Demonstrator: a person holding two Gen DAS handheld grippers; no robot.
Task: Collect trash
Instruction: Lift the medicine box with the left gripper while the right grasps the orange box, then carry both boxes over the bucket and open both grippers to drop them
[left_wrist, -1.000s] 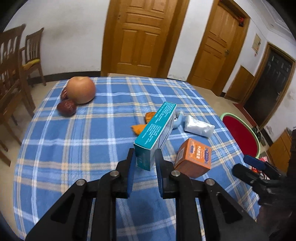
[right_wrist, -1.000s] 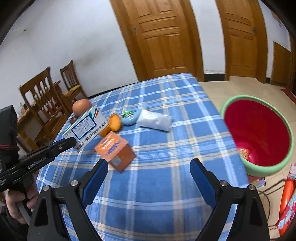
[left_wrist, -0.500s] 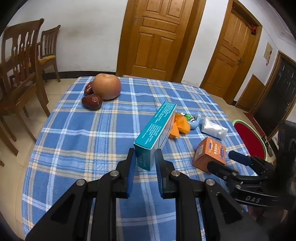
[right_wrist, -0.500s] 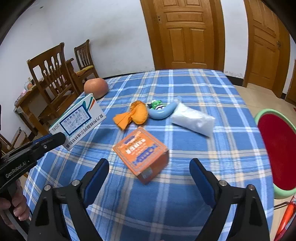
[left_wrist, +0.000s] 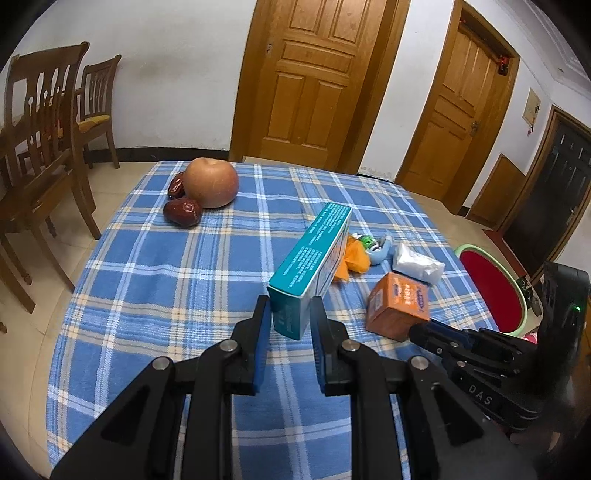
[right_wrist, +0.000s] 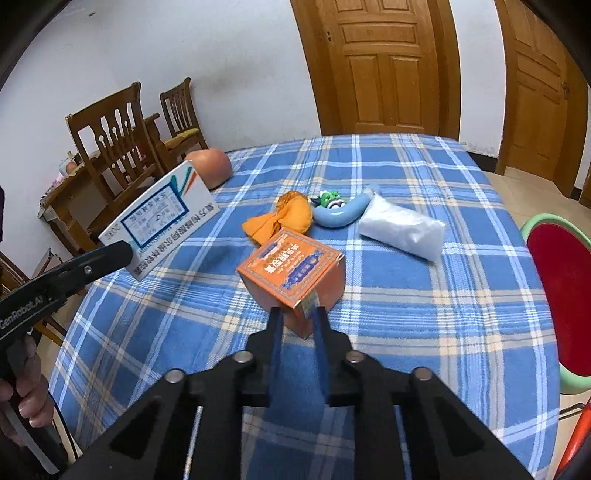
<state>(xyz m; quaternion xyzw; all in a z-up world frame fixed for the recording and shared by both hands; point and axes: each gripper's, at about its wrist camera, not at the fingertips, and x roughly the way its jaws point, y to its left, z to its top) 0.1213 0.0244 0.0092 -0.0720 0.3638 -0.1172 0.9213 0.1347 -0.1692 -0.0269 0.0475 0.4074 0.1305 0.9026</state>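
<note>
The left gripper is held above the table, fingers pointing forward and level, its two blue-padded jaws clamped on the near end of a teal box that sticks out ahead, tilted upward. A bare hand wraps its handle. The right gripper sits lower and to the right, jaws drawn narrow around the near corner of an orange box, pads at or just beside its sides

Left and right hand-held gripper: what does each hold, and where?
The left hand-held gripper clamps the teal box at its near end. The right hand-held gripper pinches the orange box's near corner.
</note>
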